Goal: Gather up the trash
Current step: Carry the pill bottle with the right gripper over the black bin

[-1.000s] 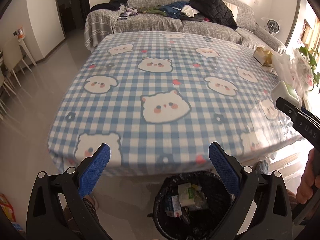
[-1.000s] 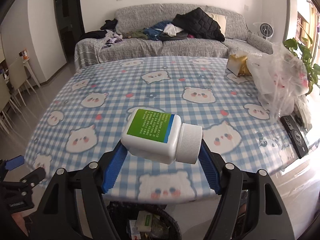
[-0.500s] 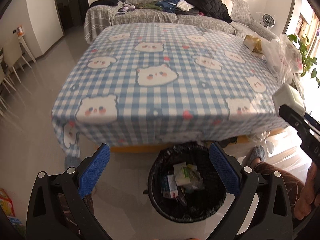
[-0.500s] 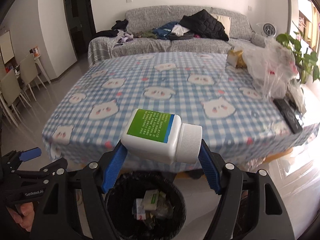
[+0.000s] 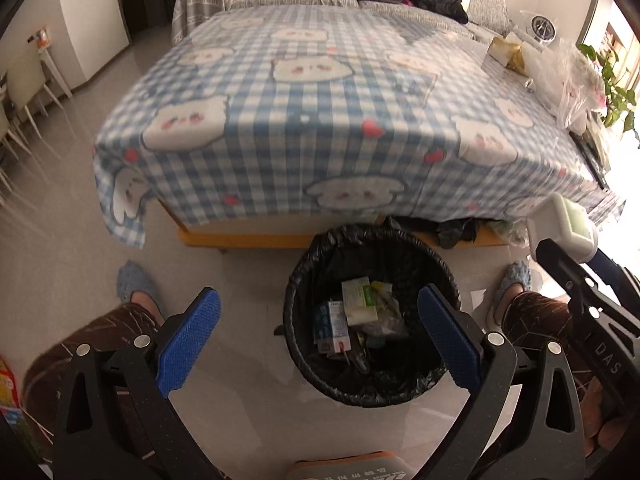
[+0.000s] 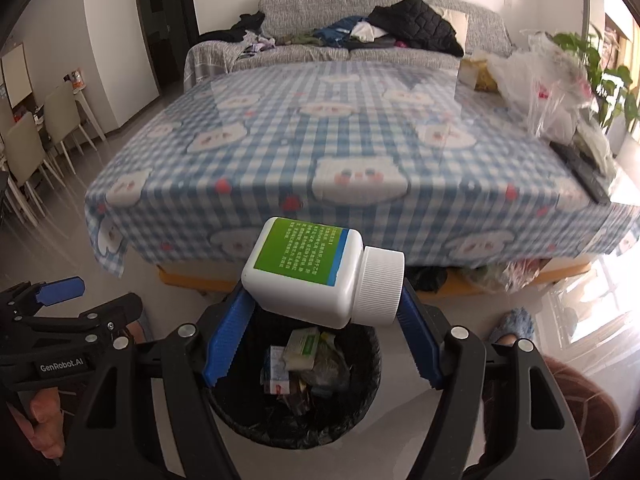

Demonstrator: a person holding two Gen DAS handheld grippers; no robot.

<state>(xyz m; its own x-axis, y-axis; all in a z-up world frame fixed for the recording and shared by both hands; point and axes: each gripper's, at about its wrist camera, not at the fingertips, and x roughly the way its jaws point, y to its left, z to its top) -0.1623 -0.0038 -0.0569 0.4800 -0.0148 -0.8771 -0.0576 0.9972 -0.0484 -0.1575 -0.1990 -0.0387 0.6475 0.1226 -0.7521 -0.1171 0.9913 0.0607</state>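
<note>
Fingers of the right gripper (image 6: 324,312) pinch a white bottle (image 6: 316,276) with a green label, lying sideways, cap to the right, above the bin (image 6: 296,432). The black-lined bin stands on the floor just before the checked surface (image 6: 280,148), with boxes and wrappers inside. The left gripper (image 5: 320,336) has its fingers spread, empty, over the bin.

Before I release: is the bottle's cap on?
On. The white ribbed cap sits screwed onto the bottle held sideways.
</note>
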